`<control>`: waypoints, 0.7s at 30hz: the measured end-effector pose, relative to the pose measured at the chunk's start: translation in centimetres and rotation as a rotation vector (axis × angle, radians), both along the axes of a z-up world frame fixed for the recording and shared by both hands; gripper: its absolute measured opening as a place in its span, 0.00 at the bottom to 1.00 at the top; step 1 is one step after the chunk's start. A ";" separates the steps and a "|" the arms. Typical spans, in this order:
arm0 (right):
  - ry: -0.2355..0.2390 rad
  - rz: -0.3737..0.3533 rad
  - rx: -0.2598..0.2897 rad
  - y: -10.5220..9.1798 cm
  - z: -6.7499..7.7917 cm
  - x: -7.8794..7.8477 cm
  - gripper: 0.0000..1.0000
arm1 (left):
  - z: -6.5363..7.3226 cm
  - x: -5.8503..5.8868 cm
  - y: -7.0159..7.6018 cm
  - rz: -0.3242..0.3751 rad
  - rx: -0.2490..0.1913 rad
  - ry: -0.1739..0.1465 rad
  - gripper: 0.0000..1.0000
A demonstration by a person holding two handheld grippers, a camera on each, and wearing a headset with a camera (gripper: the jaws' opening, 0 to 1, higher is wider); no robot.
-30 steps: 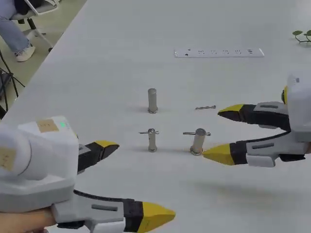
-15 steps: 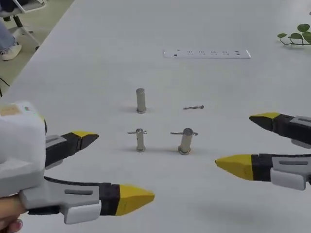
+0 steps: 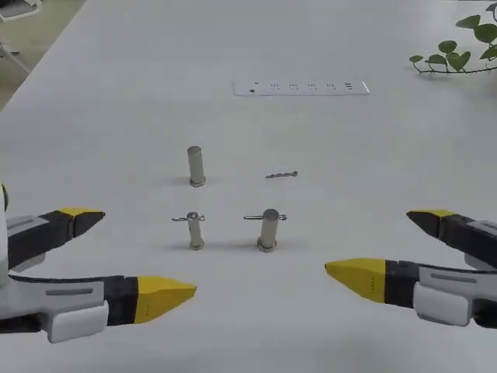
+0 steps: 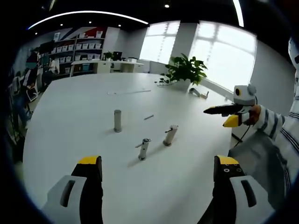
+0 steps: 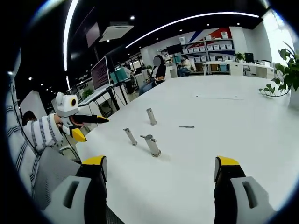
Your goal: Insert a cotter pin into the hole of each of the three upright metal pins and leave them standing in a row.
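The left gripper (image 3: 140,252) hovers above the near left part of the white table (image 3: 116,93), jaws spread wide, holding nothing. Ahead of it, the bare pin (image 3: 196,166) stands upright in the far position with no cotter pin in it. Directly in front of that pin, the left front pin (image 3: 195,231) stands with the first fitted cotter pin (image 3: 189,218) through its top. Beside it, the right front pin (image 3: 269,229) stands with the second fitted cotter pin (image 3: 264,217). The loose cotter pin (image 3: 281,176) lies flat on the table, right of the bare pin. The right gripper (image 3: 371,242) hovers at the near right, jaws spread, empty. A power strip (image 3: 301,87) and a plant (image 3: 458,54) lie at the far side.
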State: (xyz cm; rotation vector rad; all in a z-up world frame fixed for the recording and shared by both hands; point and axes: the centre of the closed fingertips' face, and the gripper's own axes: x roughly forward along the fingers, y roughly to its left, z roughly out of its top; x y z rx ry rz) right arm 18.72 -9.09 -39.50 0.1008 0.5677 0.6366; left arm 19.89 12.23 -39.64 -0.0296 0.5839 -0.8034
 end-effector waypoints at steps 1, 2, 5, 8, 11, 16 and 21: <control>0.004 -0.004 0.002 0.0 -0.1 -0.1 0.95 | 0.1 0.3 0.1 0.006 0.001 -0.003 0.99; 0.005 -0.009 0.005 -0.1 -0.1 -0.3 0.94 | 0.3 0.8 0.3 0.014 0.000 -0.013 0.99; 0.013 -0.030 0.008 -0.3 -0.3 -0.6 0.94 | 0.9 2.1 0.4 0.027 0.001 -0.040 0.96; 0.019 -0.058 0.013 -0.7 -0.3 -0.8 0.93 | 1.3 3.3 0.1 0.033 0.012 -0.069 0.96; 0.011 -0.067 -0.037 -1.3 -0.3 -0.8 0.91 | 1.5 4.4 -0.4 0.044 0.010 -0.086 0.96; 0.005 -0.088 -0.041 -2.2 0.5 -0.6 0.91 | 1.6 6.2 -0.9 0.035 0.030 -0.105 0.94; 0.003 -0.105 -0.044 -2.7 1.0 -0.6 0.90 | 1.7 8.0 -1.2 0.022 0.046 -0.119 0.90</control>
